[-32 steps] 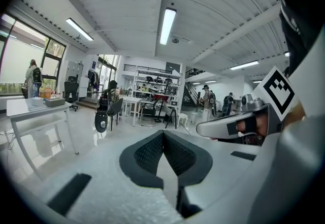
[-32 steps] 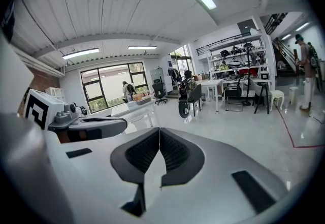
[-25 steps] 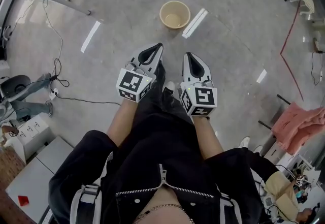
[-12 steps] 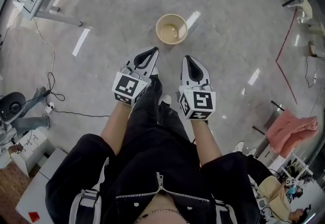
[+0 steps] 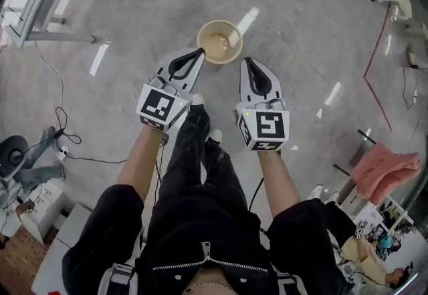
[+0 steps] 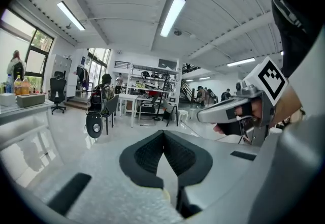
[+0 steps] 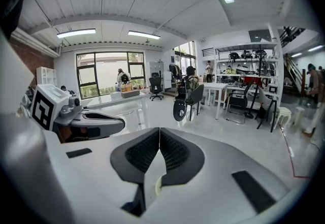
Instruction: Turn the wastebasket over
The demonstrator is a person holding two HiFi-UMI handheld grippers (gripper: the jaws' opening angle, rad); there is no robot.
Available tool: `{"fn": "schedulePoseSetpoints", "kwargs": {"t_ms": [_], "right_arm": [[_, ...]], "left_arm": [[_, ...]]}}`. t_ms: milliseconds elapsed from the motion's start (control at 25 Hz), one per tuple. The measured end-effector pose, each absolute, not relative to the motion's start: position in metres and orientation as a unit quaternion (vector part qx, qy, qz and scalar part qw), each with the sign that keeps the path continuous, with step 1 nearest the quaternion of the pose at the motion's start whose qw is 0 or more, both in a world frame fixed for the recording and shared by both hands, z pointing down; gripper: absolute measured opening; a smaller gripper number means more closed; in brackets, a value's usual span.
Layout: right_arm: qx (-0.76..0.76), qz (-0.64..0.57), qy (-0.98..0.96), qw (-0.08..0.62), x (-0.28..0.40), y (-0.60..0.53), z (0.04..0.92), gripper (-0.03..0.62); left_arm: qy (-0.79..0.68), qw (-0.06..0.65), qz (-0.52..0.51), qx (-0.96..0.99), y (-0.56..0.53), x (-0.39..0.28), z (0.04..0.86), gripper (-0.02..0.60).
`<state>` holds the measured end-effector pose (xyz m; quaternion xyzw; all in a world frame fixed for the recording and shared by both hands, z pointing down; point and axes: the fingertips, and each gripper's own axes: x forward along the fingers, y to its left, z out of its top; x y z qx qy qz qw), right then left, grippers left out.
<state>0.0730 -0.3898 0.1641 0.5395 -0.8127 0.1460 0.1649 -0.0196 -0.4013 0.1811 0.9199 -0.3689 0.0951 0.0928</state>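
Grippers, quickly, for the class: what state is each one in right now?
Left gripper: shut, holding nothing.
Right gripper: shut, holding nothing.

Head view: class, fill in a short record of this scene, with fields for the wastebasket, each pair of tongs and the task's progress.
wastebasket: beige, upright on the floor, mouth up
left tongs: shut, empty, pointing toward the wastebasket
right tongs: shut, empty, alongside the left tongs
contact: neither tongs holds the wastebasket
task progress: wastebasket not yet turned over
surroundings: pink cloth at the right edge
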Motion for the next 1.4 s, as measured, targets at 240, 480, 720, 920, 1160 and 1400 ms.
{"fn": "schedulePoseSetpoints", "kwargs": {"t_ms": [240,480,720,920,1160,1400], "right_arm": [[0.536,0.131,-0.819,0.157,0.091,-0.402,0.220,0.011],[0.536,0.128,-0.822,0.145,0.099,-0.412,0.306,0.011],[0.526,0.118,-0.832,0.132,0.098,-0.413,0.398,0.011],[0.510,0.107,-0.844,0.129,0.096,-0.416,0.486,0.011],[0.488,0.067,-0.860,0.136,0.082,-0.407,0.580,0.011],[0.476,0.051,-0.866,0.146,0.076,-0.409,0.667,0.011]], "left_arm": [[-0.360,0.086,0.100,0.923,-0.404,-0.010,0.243,0.005],[-0.378,0.101,0.094,0.915,-0.409,-0.027,0.334,0.005],[-0.386,0.076,0.093,0.914,-0.410,-0.031,0.425,0.005],[-0.382,0.049,0.082,0.919,-0.411,-0.024,0.506,0.005],[-0.385,0.028,0.078,0.919,-0.404,-0.026,0.605,0.005],[-0.394,0.028,0.077,0.915,-0.406,-0.027,0.694,0.005]]}}
